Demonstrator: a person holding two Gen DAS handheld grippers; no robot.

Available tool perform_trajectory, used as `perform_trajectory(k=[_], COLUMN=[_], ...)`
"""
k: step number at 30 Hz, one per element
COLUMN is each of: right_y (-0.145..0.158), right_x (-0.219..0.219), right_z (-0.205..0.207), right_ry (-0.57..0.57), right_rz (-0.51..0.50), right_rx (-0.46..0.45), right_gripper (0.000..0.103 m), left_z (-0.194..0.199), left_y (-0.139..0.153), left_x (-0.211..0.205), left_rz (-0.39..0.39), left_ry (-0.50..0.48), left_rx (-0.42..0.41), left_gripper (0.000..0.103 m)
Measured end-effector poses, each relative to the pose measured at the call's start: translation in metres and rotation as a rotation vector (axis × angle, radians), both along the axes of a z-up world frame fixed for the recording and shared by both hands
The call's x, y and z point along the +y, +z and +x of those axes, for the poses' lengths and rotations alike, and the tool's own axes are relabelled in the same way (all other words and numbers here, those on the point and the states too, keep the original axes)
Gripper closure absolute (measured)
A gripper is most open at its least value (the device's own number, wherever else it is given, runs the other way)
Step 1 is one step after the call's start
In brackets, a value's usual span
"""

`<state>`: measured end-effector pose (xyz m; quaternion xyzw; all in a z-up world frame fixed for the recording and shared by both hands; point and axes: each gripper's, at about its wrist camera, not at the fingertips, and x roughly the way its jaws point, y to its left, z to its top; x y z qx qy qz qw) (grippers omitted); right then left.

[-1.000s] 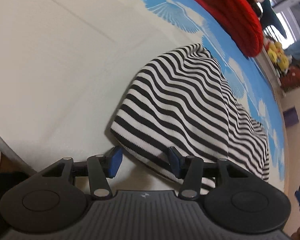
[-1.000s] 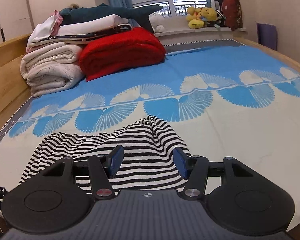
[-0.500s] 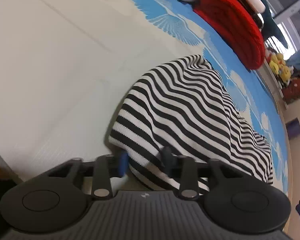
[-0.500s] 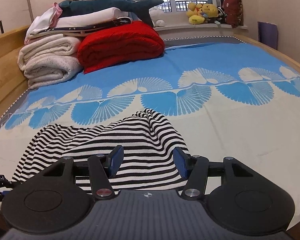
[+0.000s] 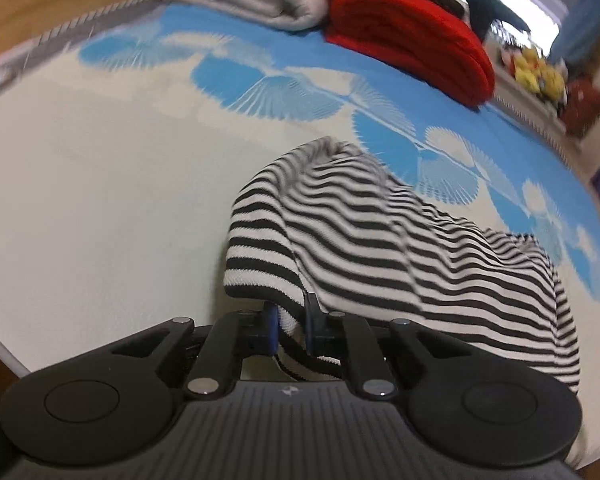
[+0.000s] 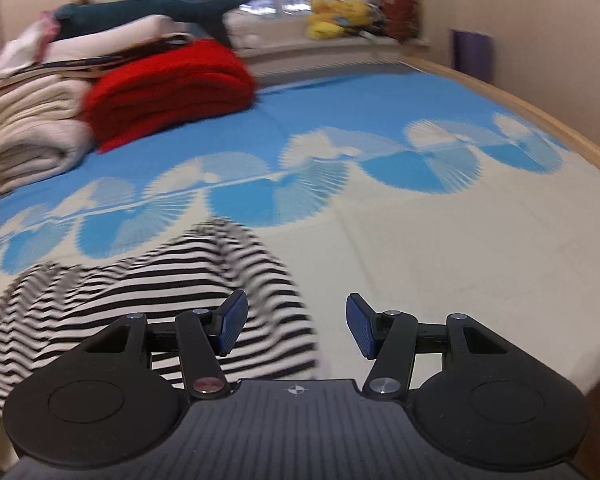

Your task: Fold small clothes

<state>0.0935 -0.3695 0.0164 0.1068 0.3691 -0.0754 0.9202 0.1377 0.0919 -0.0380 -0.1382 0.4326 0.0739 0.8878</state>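
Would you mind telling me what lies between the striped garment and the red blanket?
Only bare bedsheet, with its blue fan print, lies between the striped garment and the red blanket; the right wrist view shows it best.

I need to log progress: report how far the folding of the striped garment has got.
Done: no finished fold shows; the striped garment lies rumpled on the bed. In hand: the left gripper is shut on its near edge. The right gripper is open, holding nothing. Left: all the folding.
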Motion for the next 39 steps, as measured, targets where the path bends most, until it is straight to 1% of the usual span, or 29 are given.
perform_trajectory(k=[3, 5, 7, 10, 13, 14, 15, 16, 18, 19, 20, 21, 23, 24, 27, 29, 31, 32, 34, 36, 38, 39], right_y=[-0.002, -0.003, -0.002, 0.002, 0.004, 0.003, 0.002, 0.002, 0.001, 0.000, -0.001, -0.001, -0.003, -0.004, -0.004, -0.001, 0.003, 0.005, 0.009, 0.009, 0.004, -0.001], right_x=[-0.019, -0.028, -0.036, -0.048, -0.062, -0.067, -0.073, -0.077, -0.087, -0.091, -0.096, -0.100, -0.107, -0.109, -0.110, -0.107, -0.104, -0.102, -0.096, -0.089, -0.083, -0.080], right_z=[0.001, 0.002, 0.002, 0.001, -0.001, -0.003, -0.005, -0.006, -0.008, -0.008, -0.009, -0.009, -0.010, -0.011, -0.010, -0.010, -0.009, -0.007, 0.001, 0.013, 0.028, 0.037], right_ry=[-0.064, -0.082, -0.090, -0.099, -0.112, -0.120, -0.130, -0.137, -0.152, -0.159, -0.167, -0.175, -0.191, -0.196, -0.175, -0.149, -0.113, -0.085, -0.020, 0.055, 0.117, 0.148], right_rz=[0.036, 0.045, 0.061, 0.091, 0.117, 0.124, 0.130, 0.133, 0.143, 0.147, 0.154, 0.162, 0.191, 0.213, 0.253, 0.282, 0.315, 0.328, 0.353, 0.349, 0.331, 0.332], right_rx=[0.029, 0.032, 0.019, -0.006, -0.022, -0.022, -0.022, -0.020, -0.017, -0.018, -0.017, -0.015, -0.009, -0.006, -0.001, -0.007, -0.011, -0.014, -0.025, -0.034, -0.013, 0.013], right_gripper=[0.047, 0.048, 0.049, 0.049, 0.049, 0.049, 0.049, 0.049, 0.049, 0.049, 0.049, 0.049, 0.049, 0.049, 0.049, 0.049, 0.049, 0.049, 0.049, 0.049, 0.049, 0.049], left_z=[0.009, 0.013, 0.014, 0.013, 0.007, 0.005, 0.006, 0.009, 0.021, 0.024, 0.025, 0.024, 0.021, 0.021, 0.020, 0.027, 0.033, 0.038, 0.045, 0.050, 0.054, 0.056], left_y=[0.034, 0.059, 0.077, 0.092, 0.088, 0.082, 0.072, 0.056, 0.024, 0.015, 0.012, 0.015, 0.027, 0.033, 0.053, 0.064, 0.072, 0.074, 0.072, 0.067, 0.055, 0.046], left_x=[-0.041, -0.082, -0.128, -0.199, -0.273, -0.296, -0.318, -0.341, -0.367, -0.369, -0.366, -0.358, -0.335, -0.322, -0.277, -0.243, -0.214, -0.200, -0.176, -0.155, -0.138, -0.131], left_rz=[0.035, 0.045, 0.055, 0.044, 0.031, 0.029, 0.025, 0.013, -0.013, -0.016, -0.016, -0.017, -0.009, 0.010, 0.094, 0.133, 0.149, 0.153, 0.153, 0.129, 0.096, 0.082], left_ry=[-0.063, -0.144, -0.241, -0.386, -0.545, -0.598, -0.656, -0.731, -0.827, -0.833, -0.831, -0.831, -0.831, -0.819, -0.783, -0.750, -0.722, -0.709, -0.679, -0.650, -0.626, -0.611], left_rx=[-0.066, -0.145, -0.211, -0.280, -0.325, -0.323, -0.303, -0.243, -0.063, -0.010, 0.005, -0.007, -0.037, -0.049, -0.074, -0.080, -0.081, -0.081, -0.081, -0.078, -0.079, -0.081], left_gripper=[0.091, 0.092, 0.092, 0.092, 0.092, 0.092, 0.090, 0.083, 0.077, 0.077, 0.077, 0.077, 0.072, 0.067, 0.065, 0.062, 0.052, 0.050, 0.048, 0.048, 0.047, 0.047])
